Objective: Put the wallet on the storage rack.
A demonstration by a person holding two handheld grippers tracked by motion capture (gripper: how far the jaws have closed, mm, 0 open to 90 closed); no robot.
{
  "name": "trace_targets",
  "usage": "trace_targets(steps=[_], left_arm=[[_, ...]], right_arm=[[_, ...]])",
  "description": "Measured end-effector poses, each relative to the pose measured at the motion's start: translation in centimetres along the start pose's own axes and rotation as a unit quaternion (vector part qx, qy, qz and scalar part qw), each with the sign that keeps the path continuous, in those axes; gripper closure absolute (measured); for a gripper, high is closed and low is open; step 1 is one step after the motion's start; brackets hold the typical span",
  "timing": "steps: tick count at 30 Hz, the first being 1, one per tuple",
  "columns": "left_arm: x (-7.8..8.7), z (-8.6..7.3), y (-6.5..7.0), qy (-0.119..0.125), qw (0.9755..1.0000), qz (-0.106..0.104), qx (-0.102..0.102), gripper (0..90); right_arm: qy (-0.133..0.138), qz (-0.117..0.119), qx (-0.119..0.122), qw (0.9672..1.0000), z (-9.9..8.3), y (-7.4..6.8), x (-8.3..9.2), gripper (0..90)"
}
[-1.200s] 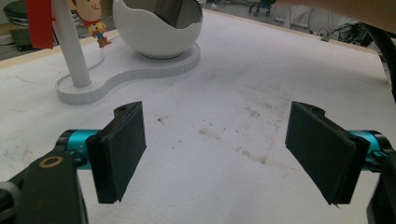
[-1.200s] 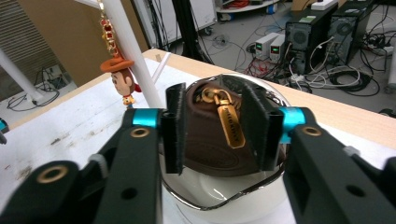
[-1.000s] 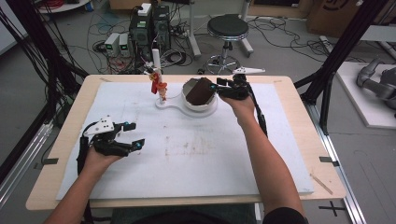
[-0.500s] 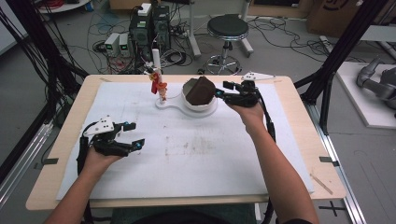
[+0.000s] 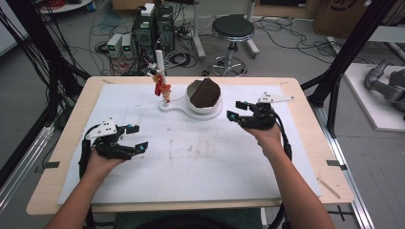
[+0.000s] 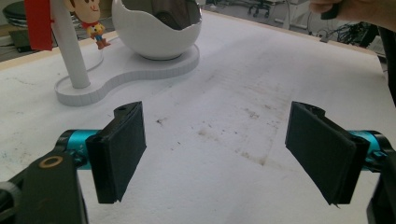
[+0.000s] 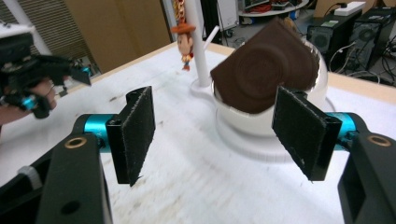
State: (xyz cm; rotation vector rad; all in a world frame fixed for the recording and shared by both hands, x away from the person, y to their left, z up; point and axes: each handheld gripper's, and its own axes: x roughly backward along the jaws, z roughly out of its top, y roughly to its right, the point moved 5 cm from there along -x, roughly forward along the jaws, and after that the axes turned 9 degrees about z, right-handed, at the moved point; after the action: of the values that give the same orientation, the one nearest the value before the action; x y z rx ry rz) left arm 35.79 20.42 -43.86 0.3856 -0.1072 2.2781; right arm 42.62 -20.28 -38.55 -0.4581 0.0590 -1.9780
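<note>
A brown flat piece (image 5: 204, 92) with ring marks leans tilted in a white broken-egg bowl (image 5: 213, 106) on a white stand. My right gripper (image 5: 233, 110) hovers just right of the bowl. It is open, its jaws have just been opening, and nothing is between them. In the right gripper view its black pads (image 7: 137, 133) frame the brown piece (image 7: 266, 70) and bowl (image 7: 243, 121) farther off. My left gripper (image 5: 139, 137) is open and empty at the left over the white mat. In the left gripper view the gripper (image 6: 215, 149) faces the bowl (image 6: 154, 32).
A small cowboy toy (image 5: 165, 90) hangs from a white pole (image 5: 160, 62) on the stand's base (image 5: 173, 106), left of the bowl. A stained white mat (image 5: 200, 157) covers the wooden table (image 5: 305, 100). A stool (image 5: 232, 28) and cables lie beyond the far edge.
My right gripper let go of the brown piece, opened wider and drew back from the bowl to the right and nearer. The piece stays in the bowl. My left gripper kept still.
</note>
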Motion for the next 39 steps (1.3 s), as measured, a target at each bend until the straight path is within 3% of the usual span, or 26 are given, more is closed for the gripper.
trace_targets(steps=[7, 16, 26, 39], left_arm=[[-0.1, 0.0, 0.0, 0.0, 1.0, 0.001, 0.001, 20.2], [0.0, 0.0, 0.0, 0.001, 1.0, -0.002, 0.0, 20.2], [-0.2, 0.0, 0.1, -0.001, 1.0, -0.002, -0.001, 20.2], [-0.2, 0.0, 0.2, 0.0, 1.0, -0.007, 0.0, 20.2]], right_arm=[[0.006, -0.007, -0.001, 1.0, -2.3, -1.1, 1.4, 29.1], [0.002, -0.02, 0.016, 0.9997, -3.6, -2.6, 2.2, 22.1], [-0.03, -0.037, 0.011, 0.9988, -5.9, -2.6, 2.8, 18.3], [-0.07, -0.053, 0.009, 0.9961, -6.8, -2.1, 2.2, 18.3]])
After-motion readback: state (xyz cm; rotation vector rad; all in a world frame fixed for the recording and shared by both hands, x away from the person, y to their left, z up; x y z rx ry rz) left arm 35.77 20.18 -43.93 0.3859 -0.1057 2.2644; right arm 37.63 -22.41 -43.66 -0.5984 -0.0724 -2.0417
